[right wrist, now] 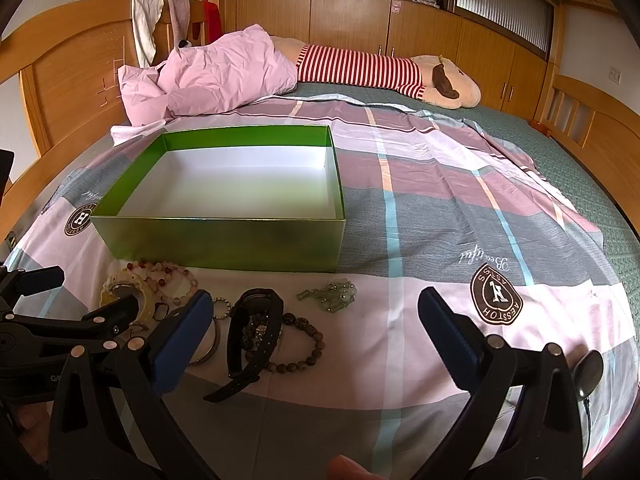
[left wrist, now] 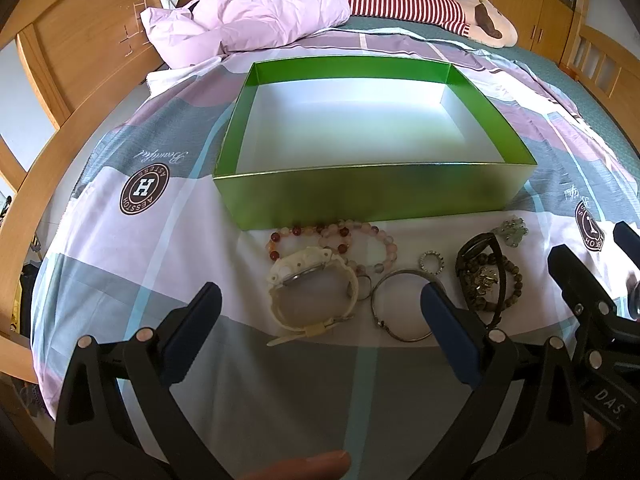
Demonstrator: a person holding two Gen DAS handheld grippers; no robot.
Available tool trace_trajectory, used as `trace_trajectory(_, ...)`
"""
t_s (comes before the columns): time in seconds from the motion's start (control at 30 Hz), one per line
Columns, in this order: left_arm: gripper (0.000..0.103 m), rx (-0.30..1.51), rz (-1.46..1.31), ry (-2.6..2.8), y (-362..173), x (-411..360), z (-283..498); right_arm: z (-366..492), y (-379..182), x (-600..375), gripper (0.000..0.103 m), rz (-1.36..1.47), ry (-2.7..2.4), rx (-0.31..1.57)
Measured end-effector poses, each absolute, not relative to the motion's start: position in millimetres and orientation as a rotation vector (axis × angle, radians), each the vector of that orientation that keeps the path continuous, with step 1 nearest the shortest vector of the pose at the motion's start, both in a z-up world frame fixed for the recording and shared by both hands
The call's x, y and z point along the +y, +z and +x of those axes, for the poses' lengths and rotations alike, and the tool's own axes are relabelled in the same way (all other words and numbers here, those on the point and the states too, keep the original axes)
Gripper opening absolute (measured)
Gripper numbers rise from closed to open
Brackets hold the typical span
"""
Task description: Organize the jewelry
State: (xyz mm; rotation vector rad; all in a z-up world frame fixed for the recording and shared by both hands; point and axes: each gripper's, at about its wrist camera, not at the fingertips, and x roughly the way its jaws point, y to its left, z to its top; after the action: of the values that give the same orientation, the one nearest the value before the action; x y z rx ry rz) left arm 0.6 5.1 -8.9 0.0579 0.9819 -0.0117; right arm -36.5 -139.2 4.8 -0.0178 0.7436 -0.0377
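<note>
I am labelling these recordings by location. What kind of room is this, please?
Most likely a bedroom in a home. The jewelry and green box lie on a bed with a patterned quilt, a wooden headboard stands behind, and wooden cabinets line the wall.

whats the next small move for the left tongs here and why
Probably ease the left tongs down onto the cream watch and close on its strap. They are open, the watch lies right between their fingers, and the green box behind it holds nothing yet. The right tongs hang open too, nearer the black watch.
</note>
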Motion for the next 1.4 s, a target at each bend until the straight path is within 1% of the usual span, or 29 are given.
trace_trajectory(1.4,0.099,0.997,0.070,-0.004,-12.6,8.2,0.3,-37.3,1.1,-137.7,0.100,-0.020,-0.033,0.750)
